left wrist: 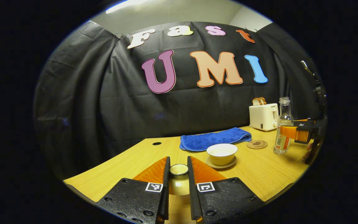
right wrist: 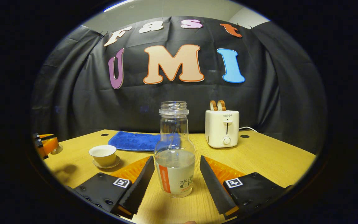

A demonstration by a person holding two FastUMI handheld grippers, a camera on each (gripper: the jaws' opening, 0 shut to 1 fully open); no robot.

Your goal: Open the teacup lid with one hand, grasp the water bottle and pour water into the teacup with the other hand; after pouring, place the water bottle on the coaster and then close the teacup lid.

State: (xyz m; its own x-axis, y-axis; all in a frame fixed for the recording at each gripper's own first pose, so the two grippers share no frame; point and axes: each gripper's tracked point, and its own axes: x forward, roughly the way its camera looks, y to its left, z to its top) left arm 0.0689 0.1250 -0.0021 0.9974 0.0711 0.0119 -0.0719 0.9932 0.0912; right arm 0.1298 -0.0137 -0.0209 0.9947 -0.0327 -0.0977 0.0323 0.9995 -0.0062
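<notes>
A: Start at the left gripper (left wrist: 179,183), low centre of the left gripper view. What's in it?

B: Its two ridged fingers are pinched on the teacup lid (left wrist: 179,170), a small glazed dome with a round knob on top, held off the wooden table (left wrist: 259,174).

A: And the cup?

B: The teacup (left wrist: 222,153) stands uncovered just right of centre, a smooth pale bowl on its saucer (left wrist: 221,164). Behind it lies a folded blue towel (left wrist: 214,139) with a fuzzy pile. To its right is the round, flat coaster (left wrist: 257,144), bare.

A: The right gripper (right wrist: 175,179)?

B: Bottom centre of the right gripper view, spread wide. Its toothed fingers flank the water bottle (right wrist: 174,155) with a gap on each side, touching nothing.

A: Describe the bottle.

B: Clear, capless, narrow neck over a rounder body, label around the base, upright on the table and partly full. A boxy white toaster (right wrist: 222,128) with two bread slices (right wrist: 217,105) sits right of centre behind it.
</notes>
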